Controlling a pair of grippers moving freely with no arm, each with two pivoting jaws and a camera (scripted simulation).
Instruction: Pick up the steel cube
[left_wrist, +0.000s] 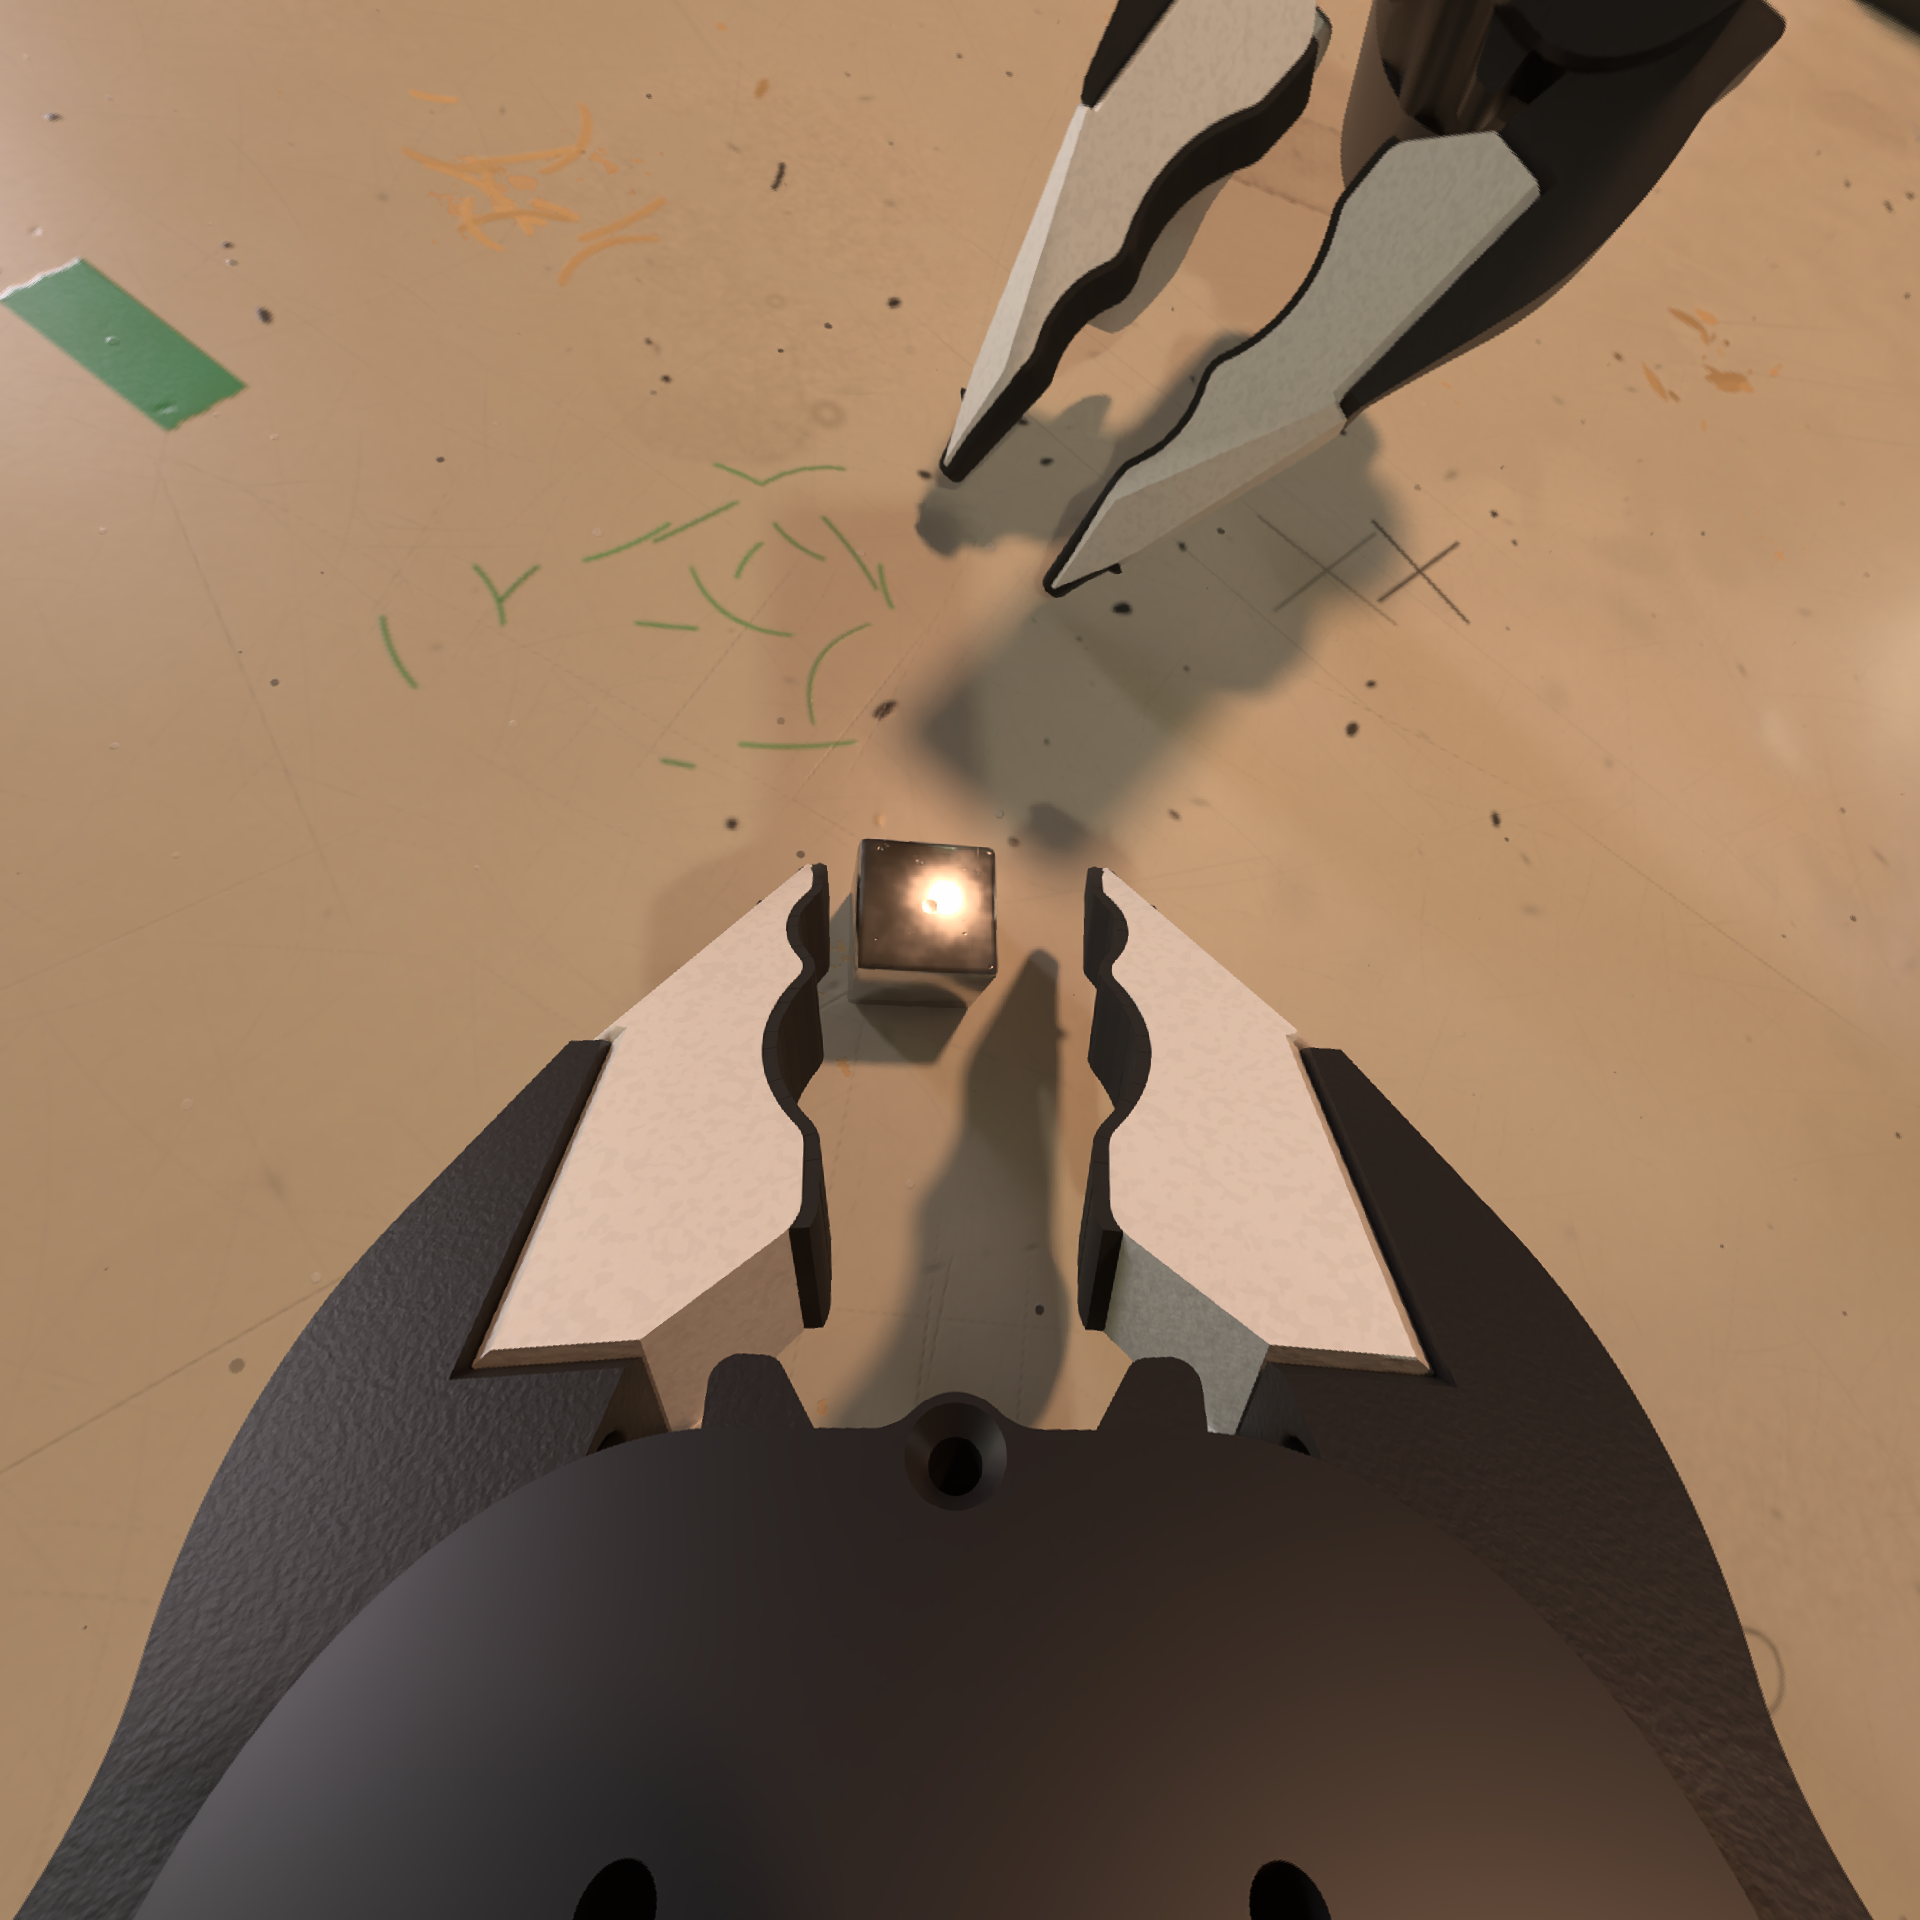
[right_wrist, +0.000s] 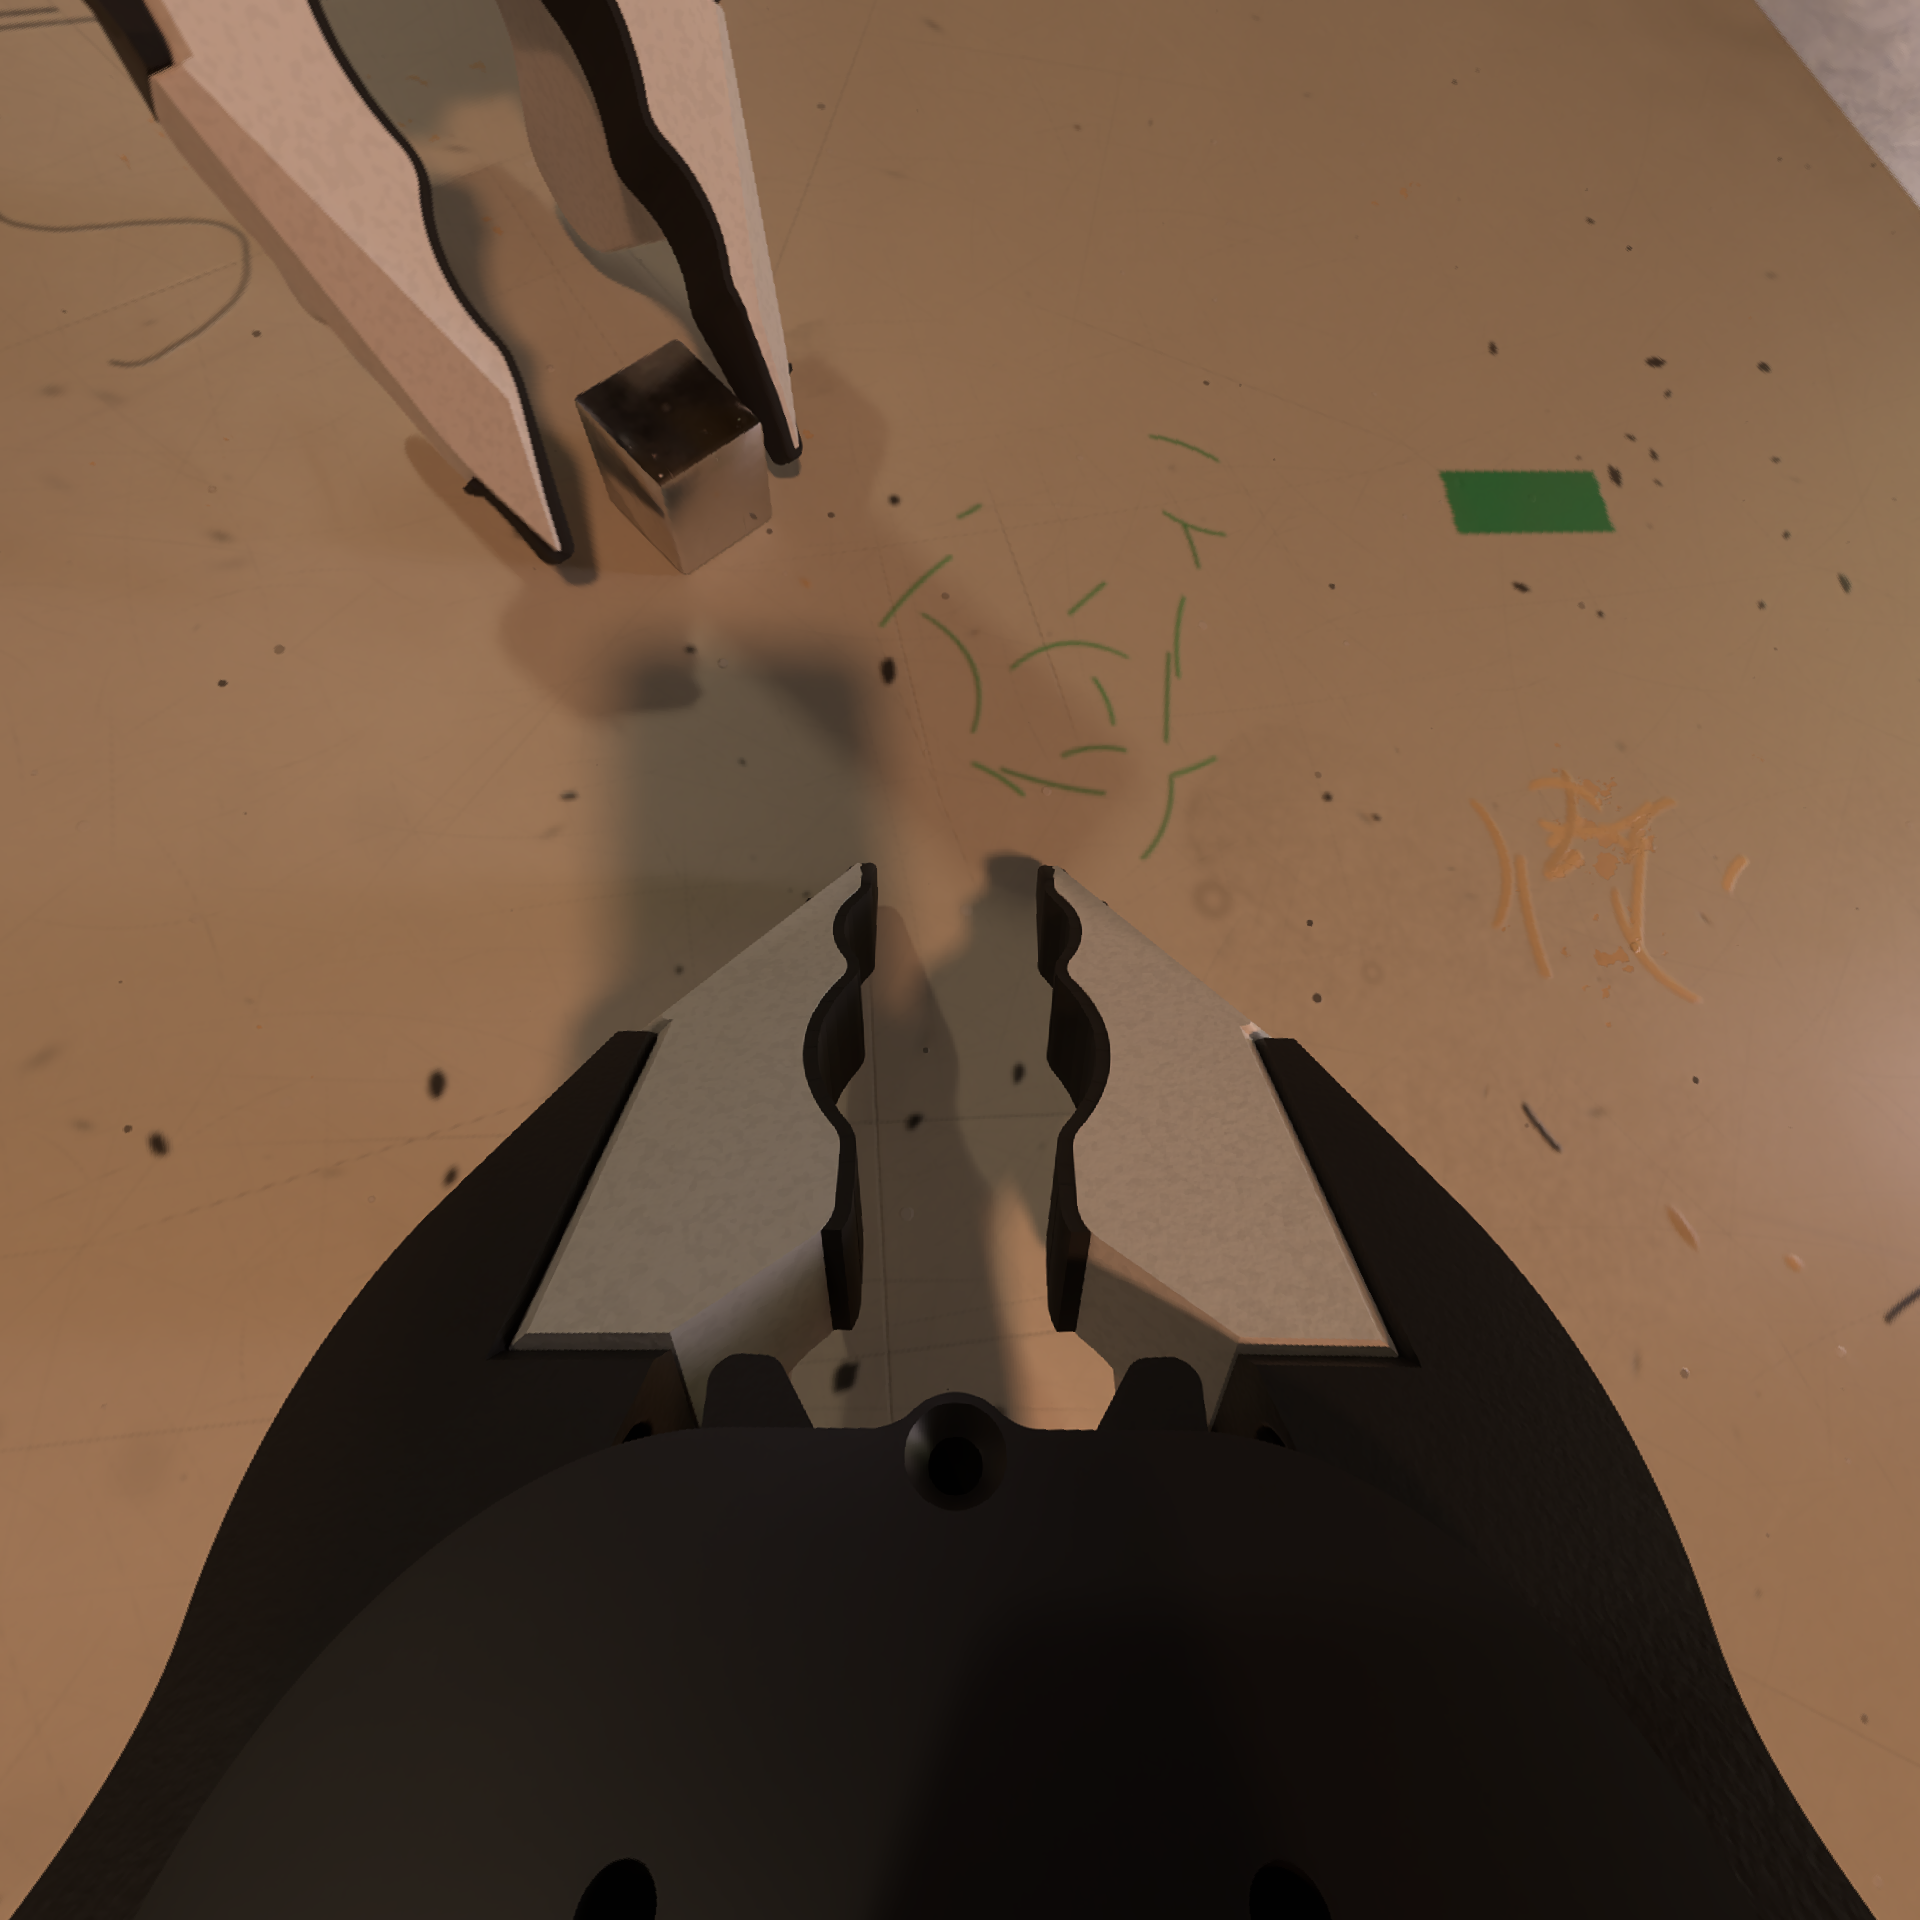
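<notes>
The steel cube (left_wrist: 925, 920) is small and shiny and sits on the tan table. My left gripper (left_wrist: 956, 883) is open, with its fingertips on either side of the cube, which lies closer to the left finger; there is a gap on each side. The right wrist view shows the cube (right_wrist: 675, 457) between the left gripper's (right_wrist: 675, 499) fingers, low to the table. My right gripper (right_wrist: 956, 883) is open and empty, apart from the cube. It also shows in the left wrist view (left_wrist: 1003, 525), beyond the cube to the upper right.
The tan tabletop (left_wrist: 312, 935) bears green scribbles (left_wrist: 748, 603), orange marks (left_wrist: 530, 187) and a strip of green tape (left_wrist: 125, 343). A pale edge of the table shows at the top right of the right wrist view (right_wrist: 1860, 94).
</notes>
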